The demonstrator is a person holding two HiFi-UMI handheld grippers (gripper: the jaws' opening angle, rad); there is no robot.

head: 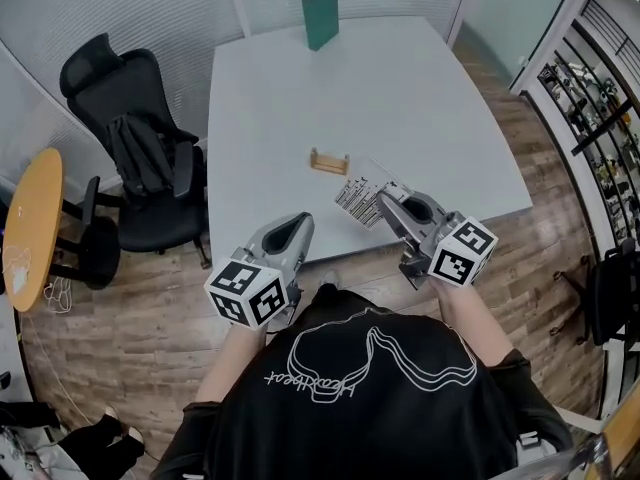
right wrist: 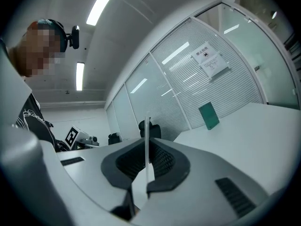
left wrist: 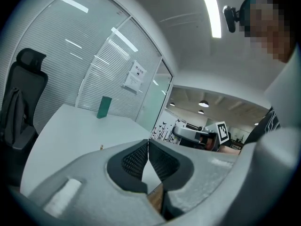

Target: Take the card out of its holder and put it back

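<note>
We pinch the card in our right hand-held gripper, apart from its wooden holder on the bench — our left hand-held gripper is clenched, empty.

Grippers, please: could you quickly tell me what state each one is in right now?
Left gripper: closed, holding nothing.
Right gripper: closed on the card.

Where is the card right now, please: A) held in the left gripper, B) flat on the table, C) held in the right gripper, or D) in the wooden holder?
C: the right gripper has its jaws shut on the card, and the wooden holder stands empty.
</note>
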